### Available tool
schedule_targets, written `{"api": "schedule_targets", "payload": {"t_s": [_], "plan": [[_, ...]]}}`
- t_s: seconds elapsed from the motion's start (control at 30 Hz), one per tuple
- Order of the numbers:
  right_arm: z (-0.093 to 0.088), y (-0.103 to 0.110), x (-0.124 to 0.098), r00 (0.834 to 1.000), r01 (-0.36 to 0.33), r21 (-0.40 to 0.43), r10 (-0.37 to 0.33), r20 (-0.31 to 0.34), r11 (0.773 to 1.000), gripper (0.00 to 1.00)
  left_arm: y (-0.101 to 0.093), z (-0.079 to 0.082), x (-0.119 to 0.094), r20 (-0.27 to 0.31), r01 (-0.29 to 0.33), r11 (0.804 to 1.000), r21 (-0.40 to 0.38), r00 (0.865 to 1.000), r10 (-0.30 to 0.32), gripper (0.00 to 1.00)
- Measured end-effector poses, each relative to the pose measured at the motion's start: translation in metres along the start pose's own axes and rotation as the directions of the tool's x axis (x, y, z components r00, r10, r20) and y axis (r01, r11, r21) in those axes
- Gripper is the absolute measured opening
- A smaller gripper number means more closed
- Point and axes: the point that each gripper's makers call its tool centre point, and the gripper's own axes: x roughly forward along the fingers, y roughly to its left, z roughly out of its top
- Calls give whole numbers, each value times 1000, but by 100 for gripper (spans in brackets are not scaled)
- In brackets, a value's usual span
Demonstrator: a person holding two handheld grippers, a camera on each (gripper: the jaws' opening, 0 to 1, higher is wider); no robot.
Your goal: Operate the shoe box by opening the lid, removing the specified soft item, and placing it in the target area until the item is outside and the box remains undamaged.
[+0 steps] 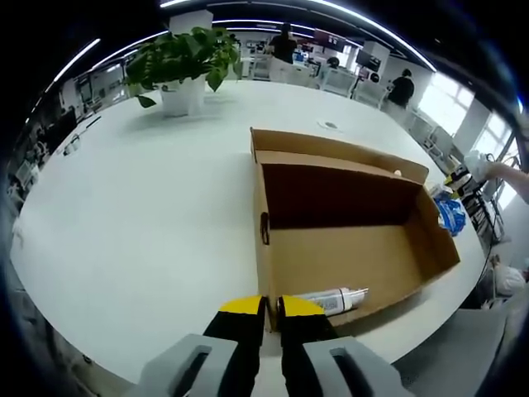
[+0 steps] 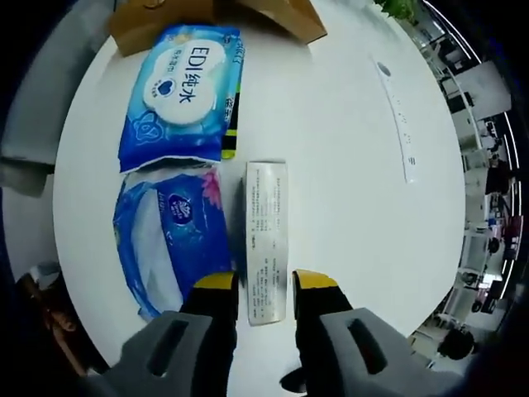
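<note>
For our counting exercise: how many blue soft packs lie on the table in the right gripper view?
2. The wet-wipes pack lies nearer the cardboard box; the tissue pack lies beside the white paper box, near the right tool. Others may be out of frame.

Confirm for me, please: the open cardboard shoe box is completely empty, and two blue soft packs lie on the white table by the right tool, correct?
Not quite. The left gripper view shows the open shoe box is not empty: a white spray bottle lies inside near the front wall. The rest holds: the right gripper view shows two blue soft packs on the white table by the right tool.
</note>
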Motion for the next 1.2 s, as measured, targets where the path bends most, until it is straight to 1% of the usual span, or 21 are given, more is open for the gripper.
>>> {"api": "schedule_targets", "payload": {"t_s": [0.07,0.13,0.23,0.33,0.43,0.5,0.53,0.6,0.67,0.7,0.77,0.87,0.97,1.03,1.1,1.13,1.17,1.2], "plan": [[0,-2,-3,1000,13,1,-13,7,1000,30,0,0,0,0,1,1000,6,1000,-1,6],[1,-4,-7,1000,22,20,-22,19,1000,32,0,0,0,1,1,1000,10,1000,-1,6],[5,-5,-12,998,39,45,-41,36,998,40,0,1,0,1,1,1000,24,1000,-1,7],[8,-4,-18,997,50,76,-54,51,996,48,-2,2,0,1,7,998,57,1000,-7,8],[10,-3,-23,996,60,98,-66,59,993,52,-3,3,1,-1,22,997,78,1000,-22,13],[12,-2,-28,993,71,136,-82,79,988,56,-5,5,0,-5,26,990,138,1000,-25,14],[14,-1,-31,992,73,162,-89,89,984,59,-6,5,0,-7,30,989,143,1000,-30,16],[16,1,-35,989,77,209,-101,106,975,65,-9,9,-1,-5,39,985,168,999,-38,19],[22,4,-41,983,68,281,-113,147,957,70,-12,12,-1,-1,47,976,213,999,-48,22],[25,7,-45,978,54,328,-117,175,943,71,-12,13,-1,-5,50,970,237,999,-50,23],[29,11,-51,969,43,380,-131,207,924,75,-15,14,-2,-20,58,961,270,998,-54,26],[30,17,-58,961,44,419,-153,229,907,81,-17,17,-3,-33,65,951,302,998,-57,28],[31,24,-65,953,49,459,-179,245,887,86,-20,22,-6,-41,72,936,346,997,-62,29],[33,30,-70,944,49,486,-199,262,872,90,-23,28,-9,-36,81,917,391,997,-73,29],[35,34,-75,935,55,511,-224,274,858,93,-27,31,-10,-40,92,910,404,996,-82,30],[37,37,-77,930,57,521,-235,281,851,94,-30,32,-10,-48,108,899,424,994,-97,31],[38,40,-79,929,57,524,-238,285,850,96,-33,33,-9,-57,121,894,432,993,-107,32],[38,44,-81,926,61,534,-248,286,843,96,-37,31,-8,-87,150,881,448,988,-124,32]]}}
